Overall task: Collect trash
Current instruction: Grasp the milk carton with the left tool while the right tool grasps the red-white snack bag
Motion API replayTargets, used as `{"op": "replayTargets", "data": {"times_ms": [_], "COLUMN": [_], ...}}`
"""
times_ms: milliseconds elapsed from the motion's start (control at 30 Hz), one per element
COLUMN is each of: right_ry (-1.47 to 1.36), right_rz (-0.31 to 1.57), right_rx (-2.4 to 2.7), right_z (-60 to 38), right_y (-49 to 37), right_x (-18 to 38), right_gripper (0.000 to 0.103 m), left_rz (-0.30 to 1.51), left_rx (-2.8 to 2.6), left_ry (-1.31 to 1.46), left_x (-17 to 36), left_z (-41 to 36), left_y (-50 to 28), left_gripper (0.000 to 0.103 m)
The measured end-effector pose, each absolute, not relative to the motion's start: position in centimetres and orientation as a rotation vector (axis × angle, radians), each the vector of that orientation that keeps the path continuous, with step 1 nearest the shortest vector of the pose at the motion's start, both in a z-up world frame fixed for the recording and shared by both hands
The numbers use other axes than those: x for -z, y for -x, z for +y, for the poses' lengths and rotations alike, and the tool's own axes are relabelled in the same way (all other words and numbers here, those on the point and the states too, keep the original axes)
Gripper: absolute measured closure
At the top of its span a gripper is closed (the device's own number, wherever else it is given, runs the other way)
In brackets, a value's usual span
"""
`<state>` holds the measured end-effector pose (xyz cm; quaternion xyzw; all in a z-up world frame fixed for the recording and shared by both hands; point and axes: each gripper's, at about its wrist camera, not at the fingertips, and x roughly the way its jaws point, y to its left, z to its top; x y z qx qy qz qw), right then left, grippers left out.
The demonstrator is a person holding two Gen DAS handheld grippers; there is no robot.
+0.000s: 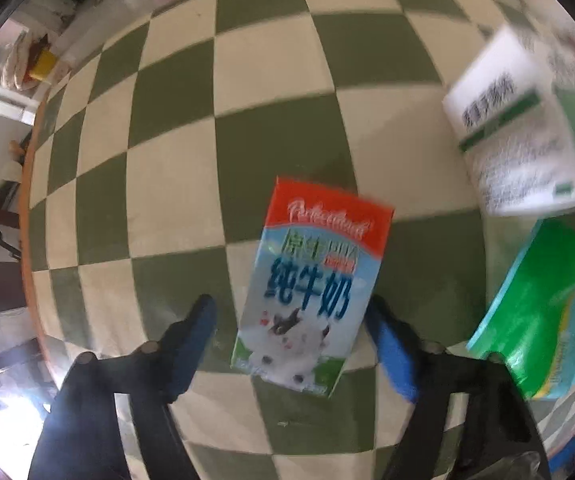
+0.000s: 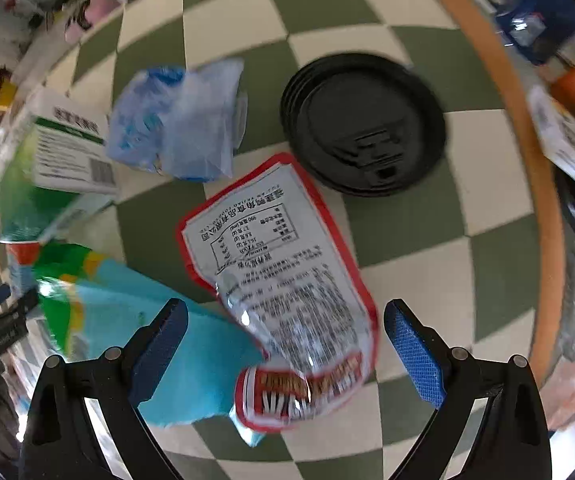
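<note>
Hovering over a green-and-cream checkered tablecloth, both tongs spread wide, nothing held.

Left gripper: a small rectangular milk carton with a red top band, blue characters and a cow print lies flat, face up, between the blue-padded fingers; neither pad appears to touch it. Judged light, probably empty, stiff along the folded edges and soft on the broad printed faces. Best hold looks to be across the two long narrow sides near mid-length; squeezing the faces would likely crumple it. The glossy coating may slip.

Right of it, a white-and-green printed cardboard box and a green and teal plastic packet, both blurred.

Right gripper: a crinkled red-bordered foil snack wrapper with white printed back lies between the fingers, its lower end overlapping a flat teal paper sheet. The wrapper looks near weightless, limp and slick; pinch a raised fold at the crumpled lower end rather than the flat middle.

Farther off: a black plastic cup lid and a crumpled blue-and-clear plastic bag, apart from the wrapper.

Wooden table rim at right.
</note>
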<state>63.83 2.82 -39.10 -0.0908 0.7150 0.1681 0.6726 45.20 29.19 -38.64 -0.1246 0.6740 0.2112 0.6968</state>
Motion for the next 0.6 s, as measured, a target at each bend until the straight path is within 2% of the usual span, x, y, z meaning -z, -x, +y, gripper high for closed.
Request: {"op": "replayTargets", "data": {"times_ms": [33,133,200,233,300,600], "right_ry": [0.219,0.24,0.248,0.252,0.236,0.18], "right_rz": [1.617,1.582,1.553,1.535,1.532,1.523], "right_rx": [-0.376,-0.361,-0.332,-0.329,-0.337,-0.342], "right_z": [3.0,3.3,3.2,3.1,2.8,0.5], "right_y": [-63.9,-64.0,-63.9,-63.8,-63.7,-62.6], "right_x": [39.7,39.7,39.4,39.2,39.0,38.3], "right_gripper": [0.008,0.021,0.037,0.04,0.045,0.048], "left_rz": [1.498,1.474,1.469,1.467,1.461,1.43], "left_rx": [-0.46,-0.494,-0.517,-0.531,-0.55,-0.598], "left_ry": [0.309,0.334,0.353,0.362,0.386,0.444], "left_x": [38.5,38.2,38.1,38.1,37.9,35.9], "left_z": [29.3,29.3,28.9,28.7,28.3,25.7], "left_y": [-45.1,-44.5,-43.8,-43.4,-42.4,-38.4], "left_gripper": [0.048,0.05,0.05,0.05,0.051,0.052]}}
